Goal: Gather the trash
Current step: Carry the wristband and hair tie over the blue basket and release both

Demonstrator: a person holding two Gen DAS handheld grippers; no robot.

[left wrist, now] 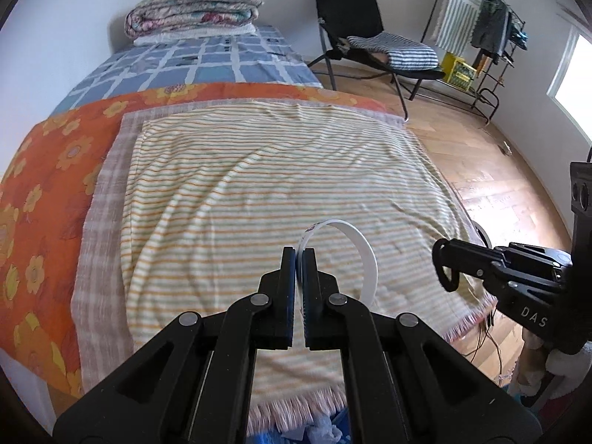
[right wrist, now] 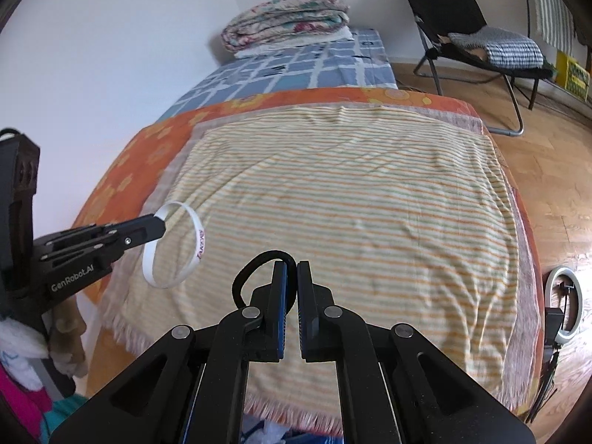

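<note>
My left claw (left wrist: 299,255) pinches a white band (left wrist: 360,248) above the striped blanket (left wrist: 259,177) on the bed (left wrist: 55,170); my right claw (right wrist: 291,270) clamps a black loop (right wrist: 248,270) alongside.

Folded quilt (left wrist: 192,7) on bed (left wrist: 229,63), chair (left wrist: 370,37) beside.

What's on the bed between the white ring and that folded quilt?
Only bedding between white ring and folded quilt: striped towel, orange cover, blue checked sheet, per left wrist view.
</note>
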